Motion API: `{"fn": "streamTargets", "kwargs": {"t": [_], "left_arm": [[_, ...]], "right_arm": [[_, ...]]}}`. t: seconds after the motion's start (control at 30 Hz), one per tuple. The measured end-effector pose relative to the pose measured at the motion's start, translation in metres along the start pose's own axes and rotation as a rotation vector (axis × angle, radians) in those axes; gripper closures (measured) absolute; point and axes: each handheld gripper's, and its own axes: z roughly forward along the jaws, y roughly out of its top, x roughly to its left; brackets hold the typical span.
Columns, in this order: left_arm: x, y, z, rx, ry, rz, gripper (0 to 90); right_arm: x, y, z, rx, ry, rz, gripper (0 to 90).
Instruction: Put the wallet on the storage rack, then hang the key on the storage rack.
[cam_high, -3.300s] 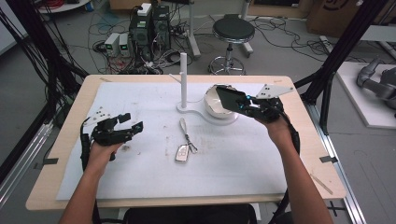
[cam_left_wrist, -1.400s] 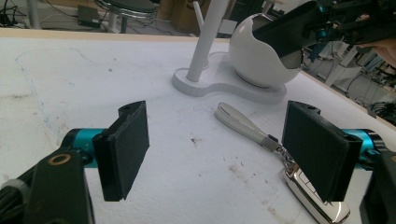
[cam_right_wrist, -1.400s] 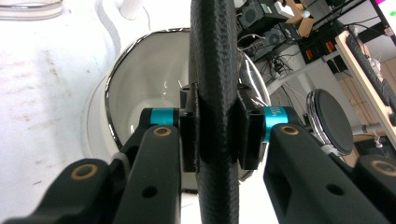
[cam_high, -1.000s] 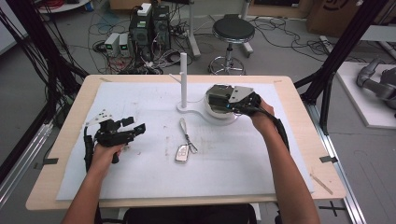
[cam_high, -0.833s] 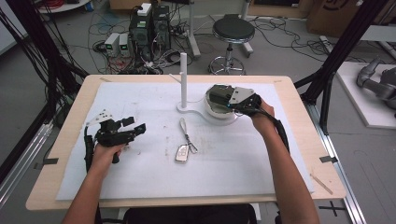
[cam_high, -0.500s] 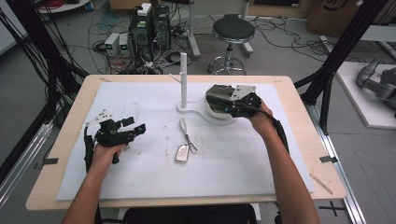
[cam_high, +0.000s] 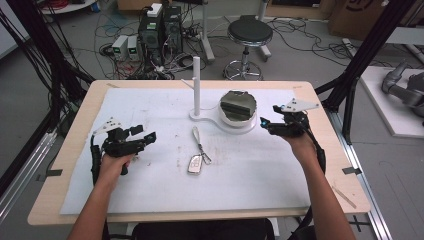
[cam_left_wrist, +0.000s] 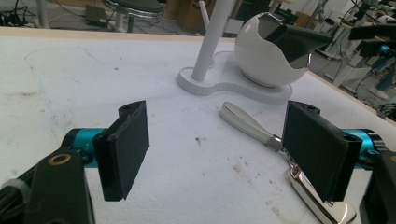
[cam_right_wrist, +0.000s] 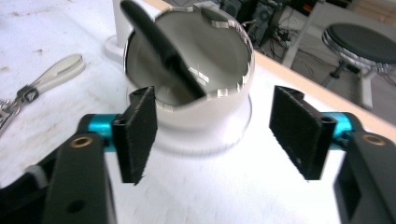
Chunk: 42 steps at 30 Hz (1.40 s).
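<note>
on table, l & r hand-held gripper (cam_high: 145, 137) (cam_high: 263, 123) both agape (nothing held), key fob (cam_high: 195, 163) btwn.

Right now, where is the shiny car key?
In the high view the car key lies flat near the table's middle, on the white sheet, just in front of the white stand and between the two grippers.

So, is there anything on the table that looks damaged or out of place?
Yes. The white bowl-shaped holder on the white stand has a jagged, chipped-looking rim, and a dark flat piece leans tilted inside it. The key fob with its strap lies loose on the stained white sheet.
</note>
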Motion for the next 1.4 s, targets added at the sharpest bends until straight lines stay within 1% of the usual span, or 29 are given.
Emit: {"fn": "streamTargets", "kwargs": {"t": [0.03, 0.07, 0.1, 0.13, 0.17, 0.2, 0.27, 0.3, 0.37, 0.4, 0.43, 0.5, 0.57, 0.6, 0.67, 0.7, 0.77, 0.83, 0.87, 0.9, 0.93, 1.13, 1.23, 1.37, 1.4], "left_arm": [[-0.002, 0.001, 0.0, -0.004, 0.014, 0.015, 22.9], [-0.002, 0.001, 0.0, -0.004, 0.014, 0.015, 22.3], [-0.005, 0.001, 0.0, -0.013, 0.024, 0.025, 21.8], [-0.005, 0.001, 0.0, -0.013, 0.024, 0.025, 21.5], [-0.007, 0.001, -0.001, -0.022, 0.038, 0.04, 20.8], [-0.007, 0.001, -0.001, -0.022, 0.038, 0.04, 20.1], [-0.009, -0.002, -0.002, -0.021, 0.054, 0.069, 20.1], [-0.011, -0.003, -0.003, -0.018, 0.065, 0.072, 20.1], [-0.013, -0.005, -0.005, -0.017, 0.086, 0.085, 20.1], [-0.013, -0.006, -0.006, -0.017, 0.092, 0.086, 20.2], [-0.013, -0.006, -0.006, -0.017, 0.092, 0.086, 20.2], [-0.011, -0.006, -0.008, -0.022, 0.093, 0.08, 20.2], [-0.01, -0.007, -0.008, -0.024, 0.096, 0.076, 20.2], [-0.009, -0.007, -0.008, -0.021, 0.1, 0.076, 20.2], [-0.009, -0.008, -0.009, -0.015, 0.113, 0.086, 21.1], [-0.01, -0.009, -0.009, -0.023, 0.123, 0.084, 21.1], [-0.01, -0.008, -0.009, -0.025, 0.123, 0.089, 21.1], [-0.011, -0.008, -0.008, -0.028, 0.123, 0.089, 21.1], [-0.011, -0.008, -0.008, -0.026, 0.122, 0.09, 21.2], [-0.012, -0.008, -0.006, -0.02, 0.115, 0.087, 21.1], [-0.012, -0.008, -0.006, -0.015, 0.116, 0.091, 21.1], [-0.012, -0.009, -0.002, -0.006, 0.102, 0.084, 21.1], [-0.011, -0.011, 0.001, 0.012, 0.09, 0.083, 21.1], [-0.014, -0.011, 0.003, 0.016, 0.082, 0.08, 21.2], [-0.015, -0.011, 0.004, 0.022, 0.07, 0.082, 23.8]], "right_arm": [[0.003, -0.009, -0.006, 0.008, -0.021, 0.013, 27.7], [0.004, -0.014, -0.008, 0.013, -0.033, 0.024, 24.8], [0.004, -0.019, -0.01, 0.023, -0.049, 0.028, 22.1], [0.004, -0.019, -0.01, 0.023, -0.049, 0.028, 22.1], [0.006, -0.029, -0.014, 0.033, -0.066, 0.038, 21.5], [0.007, -0.034, -0.015, 0.035, -0.069, 0.04, 21.5], [0.009, -0.043, -0.017, 0.039, -0.067, 0.046, 21.5], [0.011, -0.047, -0.017, 0.042, -0.067, 0.046, 21.5], [0.012, -0.052, -0.017, 0.055, -0.08, 0.037, 21.5], [0.012, -0.052, -0.018, 0.053, -0.089, 0.047, 21.5], [0.012, -0.052, -0.018, 0.053, -0.089, 0.047, 21.5], [0.011, -0.054, -0.019, 0.045, -0.103, 0.077, 21.5], [0.011, -0.056, -0.019, 0.045, -0.098, 0.094, 21.5], [0.011, -0.056, -0.019, 0.045, -0.098, 0.094, 21.5], [0.012, -0.059, -0.019, 0.041, -0.071, 0.115, 21.5], [0.011, -0.059, -0.019, 0.035, -0.058, 0.119, 21.7], [0.012, -0.06, -0.019, 0.034, -0.054, 0.123, 21.8], [0.012, -0.059, -0.021, 0.025, -0.061, 0.126, 21.8], [0.012, -0.059, -0.022, 0.023, -0.058, 0.143, 21.8], [0.012, -0.06, -0.022, 0.02, -0.044, 0.166, 22.3], [0.011, -0.06, -0.022, 0.02, -0.04, 0.172, 24.2], [0.013, -0.062, -0.022, 0.031, -0.051, 0.165, 24.8], [0.012, -0.063, -0.024, 0.027, -0.068, 0.164, 25.0], [0.011, -0.063, -0.024, 0.028, -0.067, 0.167, 25.2], [0.012, -0.063, -0.024, 0.031, -0.064, 0.16, 25.6]]}}
